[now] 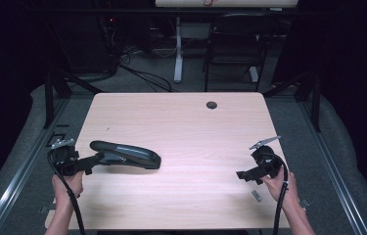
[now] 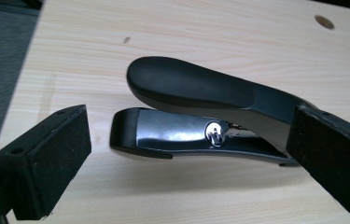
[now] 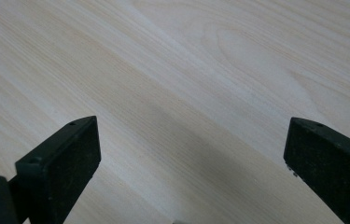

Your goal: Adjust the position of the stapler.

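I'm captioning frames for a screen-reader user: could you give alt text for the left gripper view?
A black stapler lies on its side on a pale wooden table, between the open left gripper's two black jaws. The right-hand jaw overlaps the stapler's rear end; contact cannot be told.

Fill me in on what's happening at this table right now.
A person stands at a light wooden table with a two-jaw gripper in each hand. The left gripper is at the near-left part of the table, its jaws open and reaching around the rear end of a black stapler that lies flat on the wood; it has not closed on it yet. The right gripper hangs open over bare wood at the right side, holding nothing.
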### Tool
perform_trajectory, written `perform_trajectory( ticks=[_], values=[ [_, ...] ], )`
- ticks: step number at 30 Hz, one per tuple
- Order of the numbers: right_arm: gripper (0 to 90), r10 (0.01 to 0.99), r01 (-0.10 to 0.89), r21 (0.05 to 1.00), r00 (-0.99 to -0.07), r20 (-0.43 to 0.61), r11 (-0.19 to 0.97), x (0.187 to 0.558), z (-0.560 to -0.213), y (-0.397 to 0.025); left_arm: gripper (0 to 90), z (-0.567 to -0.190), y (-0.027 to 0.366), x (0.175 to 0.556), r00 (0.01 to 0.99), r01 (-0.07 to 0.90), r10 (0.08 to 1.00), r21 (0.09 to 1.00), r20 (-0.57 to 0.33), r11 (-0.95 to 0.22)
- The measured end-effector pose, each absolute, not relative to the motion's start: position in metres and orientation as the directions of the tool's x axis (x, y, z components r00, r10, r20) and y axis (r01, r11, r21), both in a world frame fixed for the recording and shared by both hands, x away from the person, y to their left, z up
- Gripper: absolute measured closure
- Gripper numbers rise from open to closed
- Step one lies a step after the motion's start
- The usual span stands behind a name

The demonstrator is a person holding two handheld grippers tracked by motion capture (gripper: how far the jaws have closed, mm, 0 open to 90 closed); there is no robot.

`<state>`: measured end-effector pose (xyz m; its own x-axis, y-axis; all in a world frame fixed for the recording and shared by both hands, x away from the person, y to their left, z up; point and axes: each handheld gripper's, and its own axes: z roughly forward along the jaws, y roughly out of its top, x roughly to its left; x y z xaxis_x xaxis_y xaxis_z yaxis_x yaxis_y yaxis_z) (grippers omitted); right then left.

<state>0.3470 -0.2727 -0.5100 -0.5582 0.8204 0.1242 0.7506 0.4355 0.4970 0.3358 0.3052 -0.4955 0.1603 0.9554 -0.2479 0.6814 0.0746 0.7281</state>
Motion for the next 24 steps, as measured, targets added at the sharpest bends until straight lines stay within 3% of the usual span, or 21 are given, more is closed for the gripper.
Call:
perform_trajectory(
  ticks=[15, 24],
  values=[
    [3.1, 0.813, 0.753, 0.473, -0.570, 0.121, 0.457, 0.346, -0.513, -0.266, 0.5, -0.498, 0.328, 0.357, 0.161, 0.697, 0.946, 0.711, -0.283, 0.093],
    [3.2, 0.810, 0.758, 0.460, -0.572, 0.129, 0.463, 0.346, -0.514, -0.267, 0.5, -0.496, 0.321, 0.366, 0.210, 0.690, 0.952, 0.723, -0.223, 0.018]
  ],
)
